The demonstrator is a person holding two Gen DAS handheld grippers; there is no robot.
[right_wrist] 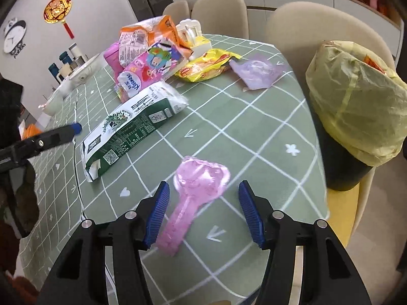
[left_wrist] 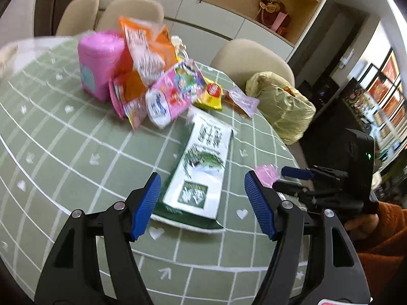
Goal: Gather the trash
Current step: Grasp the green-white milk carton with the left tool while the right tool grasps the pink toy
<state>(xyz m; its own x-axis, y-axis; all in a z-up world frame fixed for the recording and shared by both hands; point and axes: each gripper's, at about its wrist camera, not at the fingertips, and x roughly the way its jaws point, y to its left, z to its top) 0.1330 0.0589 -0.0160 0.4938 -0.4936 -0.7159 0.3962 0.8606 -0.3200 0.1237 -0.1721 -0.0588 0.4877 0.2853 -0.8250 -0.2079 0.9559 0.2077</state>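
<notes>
With its jaws apart, the right gripper (right_wrist: 202,212) straddles the pink wrapper (right_wrist: 195,193) lying flat on the table (right_wrist: 254,132) — lower until both pads flank the narrow stem, then close firmly.

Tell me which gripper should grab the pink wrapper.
Right. The right gripper hangs open over the pink wrapper, which lies between its fingers. The left gripper is lined up on the green carton.
</notes>
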